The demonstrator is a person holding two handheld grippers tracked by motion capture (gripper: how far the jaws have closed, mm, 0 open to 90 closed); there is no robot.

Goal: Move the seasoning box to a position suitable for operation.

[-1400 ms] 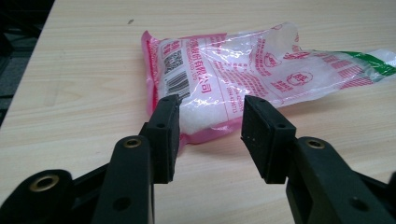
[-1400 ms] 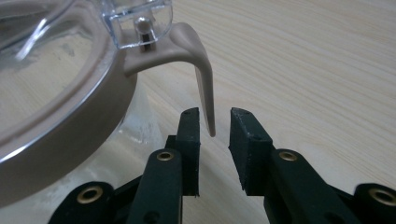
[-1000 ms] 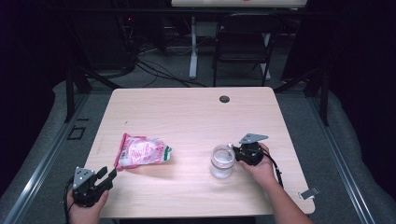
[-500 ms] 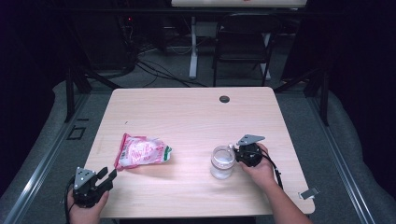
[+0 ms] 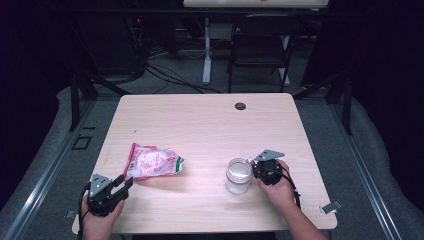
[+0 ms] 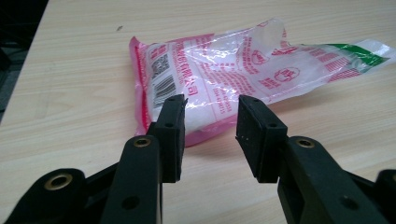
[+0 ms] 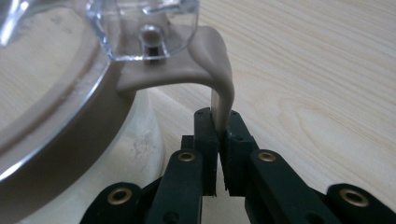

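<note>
The jar (image 5: 238, 175) stands near the table's (image 5: 210, 125) front edge; the right gripper (image 7: 218, 133), whose jaws have just been closing, pinches the beige tab (image 7: 219, 88) of its lid. Well left of the jar lies a pink bag (image 6: 224, 79) (flat) – the left gripper (image 6: 210, 126) faces it, jaws apart, nothing between

A recording or test room, lab-like rather than domestic. A single pale wood-grain counter (image 5: 210, 125) with a round cable grommet (image 5: 240, 106) stands on grey carpet (image 5: 350, 145) amid dark surroundings. Behind it are a black folding chair (image 5: 260, 47), loose cables (image 5: 165, 75) trailing over the floor, a white stand leg (image 5: 207, 50), and black metal frame struts (image 5: 80, 90) at both sides.
</note>
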